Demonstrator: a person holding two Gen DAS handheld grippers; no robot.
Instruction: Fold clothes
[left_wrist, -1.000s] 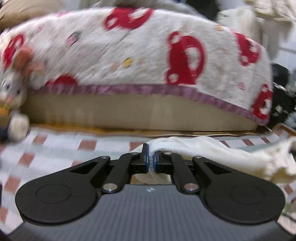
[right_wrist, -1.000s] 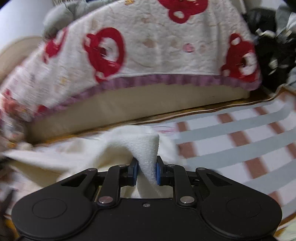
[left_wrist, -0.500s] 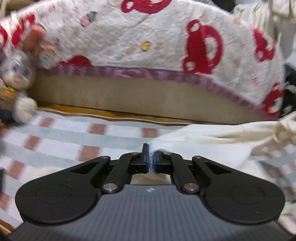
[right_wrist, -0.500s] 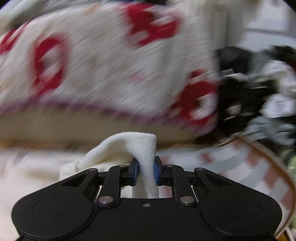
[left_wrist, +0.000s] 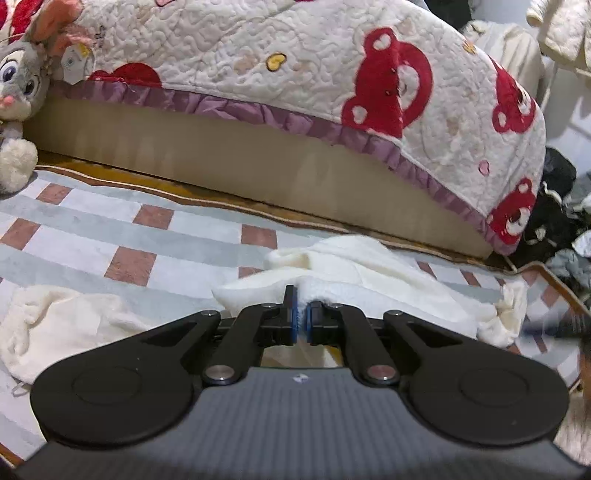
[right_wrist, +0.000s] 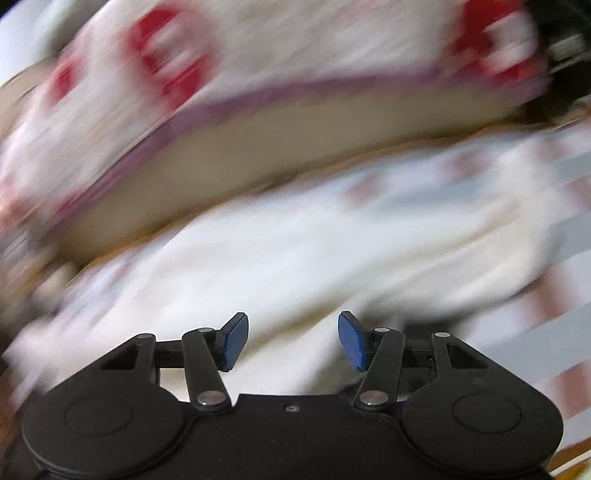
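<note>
cream garment (right_wrist: 295, 258) — right view blurred

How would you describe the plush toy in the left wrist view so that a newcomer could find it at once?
Find the quilt with red bears draped over the long beige cushion. Follow its purple hem to the far left edge of the view, where the plush rabbit leans. It alone has a grey face, big eyes, pink ears and a paper tag.

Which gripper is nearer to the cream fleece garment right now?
Left. The left gripper is shut on a fold of the cream fleece garment. The right gripper is opening, nothing between its pads, hovering just above the garment.
</note>
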